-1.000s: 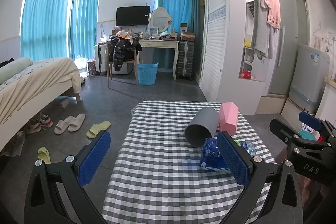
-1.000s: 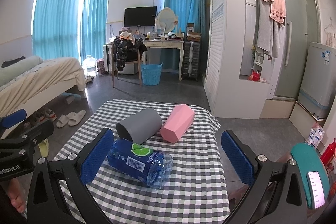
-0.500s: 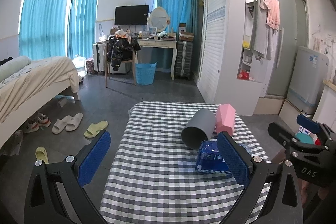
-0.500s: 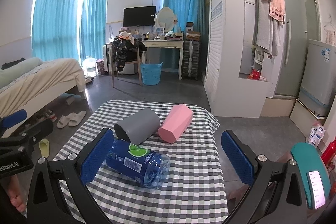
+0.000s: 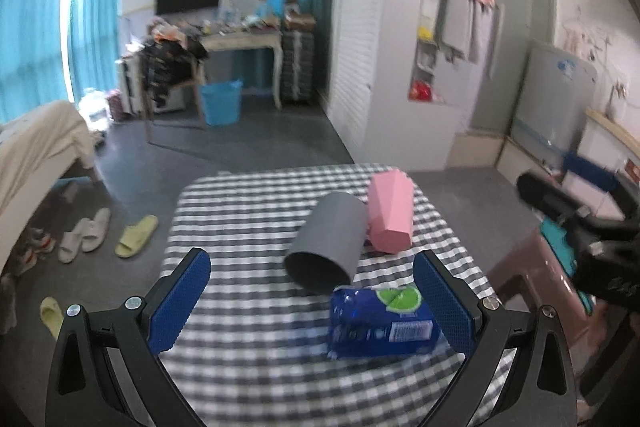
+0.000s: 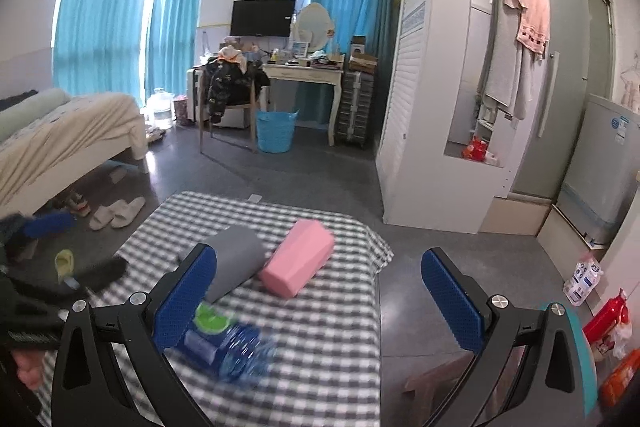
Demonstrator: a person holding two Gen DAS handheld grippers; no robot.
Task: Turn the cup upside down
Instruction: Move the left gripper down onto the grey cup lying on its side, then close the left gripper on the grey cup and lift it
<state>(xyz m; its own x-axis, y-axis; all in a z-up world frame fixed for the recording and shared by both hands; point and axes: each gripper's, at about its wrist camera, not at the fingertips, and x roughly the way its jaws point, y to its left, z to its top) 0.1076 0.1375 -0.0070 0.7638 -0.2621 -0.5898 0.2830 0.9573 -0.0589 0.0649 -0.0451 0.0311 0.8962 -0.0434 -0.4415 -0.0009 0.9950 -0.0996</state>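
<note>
The grey cup [image 5: 326, 241] lies on its side on the checked worktop [image 5: 248, 223], ahead of and between the wide-spread, empty fingers of the left gripper [image 5: 312, 301], touching a pink cup [image 5: 389, 213], while the right gripper [image 6: 318, 301] fingers are also spread wide and empty.

left gripper [image 5: 312, 301] nearer grey cup [image 5: 326, 243], seemingly

Our left gripper [image 5: 312, 303] hangs with jaws spread wide; our right gripper [image 6: 320, 301] likewise, seemingly level, both gripping nothing.
</note>
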